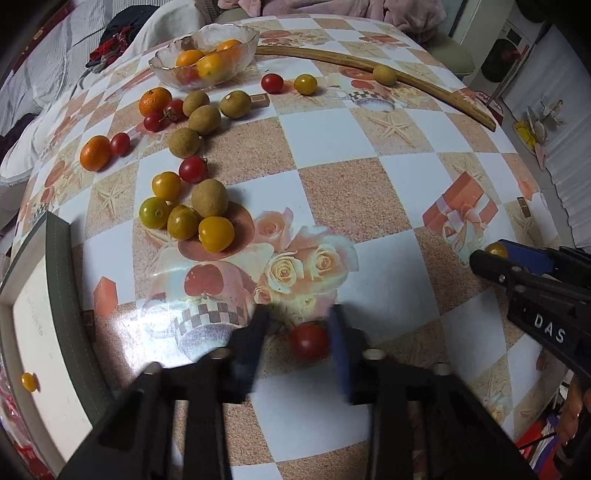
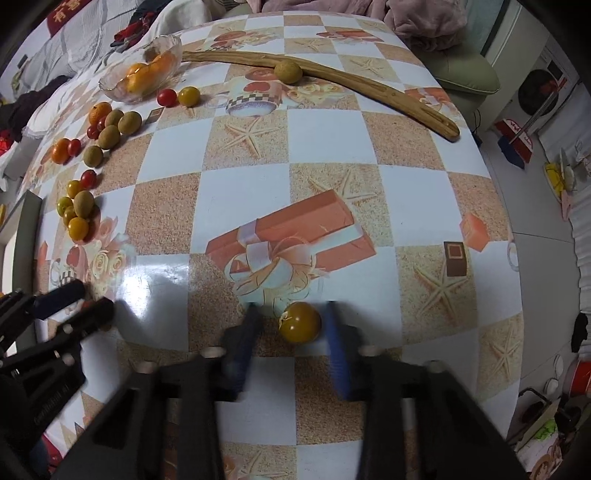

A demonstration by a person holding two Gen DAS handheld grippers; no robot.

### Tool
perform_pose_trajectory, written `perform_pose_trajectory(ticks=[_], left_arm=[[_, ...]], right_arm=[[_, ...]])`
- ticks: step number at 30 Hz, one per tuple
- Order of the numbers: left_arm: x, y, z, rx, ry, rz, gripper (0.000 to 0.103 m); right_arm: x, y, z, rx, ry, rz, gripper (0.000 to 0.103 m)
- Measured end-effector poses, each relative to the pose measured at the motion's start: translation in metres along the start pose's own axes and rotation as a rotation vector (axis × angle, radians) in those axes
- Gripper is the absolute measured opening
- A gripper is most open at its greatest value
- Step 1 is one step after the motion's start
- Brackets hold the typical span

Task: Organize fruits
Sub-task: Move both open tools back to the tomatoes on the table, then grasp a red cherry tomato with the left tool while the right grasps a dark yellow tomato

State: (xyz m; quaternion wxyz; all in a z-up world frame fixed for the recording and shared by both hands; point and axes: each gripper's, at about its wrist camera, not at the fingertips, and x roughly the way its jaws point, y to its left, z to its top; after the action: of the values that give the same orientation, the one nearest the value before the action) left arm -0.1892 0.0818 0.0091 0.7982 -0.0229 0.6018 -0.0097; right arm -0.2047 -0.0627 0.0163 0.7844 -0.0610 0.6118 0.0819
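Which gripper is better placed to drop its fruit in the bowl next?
Left, probably: the bowl and fruit pile sit on its side. Its red tomato lies between open fingers, like the right's yellow one.

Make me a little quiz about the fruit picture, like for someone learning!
1. True or false: the glass bowl holds orange fruit.
2. What lies between the left gripper fingers: A) a longan, B) a red tomato, C) a stick?
3. Fill in: the fruit between the right gripper fingers is a ______ tomato.

Key:
1. True.
2. B. It lies on the table, with both fingers apart from it.
3. Yellow. The fingers stand on either side, not closed on it.
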Motion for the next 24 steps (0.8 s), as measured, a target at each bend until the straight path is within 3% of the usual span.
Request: perform_pose_trajectory(ticks=[4, 9, 24], left_arm=[[-0.006, 0.01, -0.003, -0.035, 0.001, -0.076, 0.02], [-0.018, 0.021, -0.008, -0.072, -0.012, -0.114, 0.02], [-0.049, 0.072, -0.024, -0.18, -0.061, -0.092, 0.02]], right_arm=[[-0.002, -0.006, 0.002, 0.031, 0.007, 0.05, 0.024], [-0.008, 0.002, 0.002, 0.021, 0.003, 0.089, 0.024], [-0.022, 0.063, 0.014, -0.08, -0.016, 0.158, 0.024]])
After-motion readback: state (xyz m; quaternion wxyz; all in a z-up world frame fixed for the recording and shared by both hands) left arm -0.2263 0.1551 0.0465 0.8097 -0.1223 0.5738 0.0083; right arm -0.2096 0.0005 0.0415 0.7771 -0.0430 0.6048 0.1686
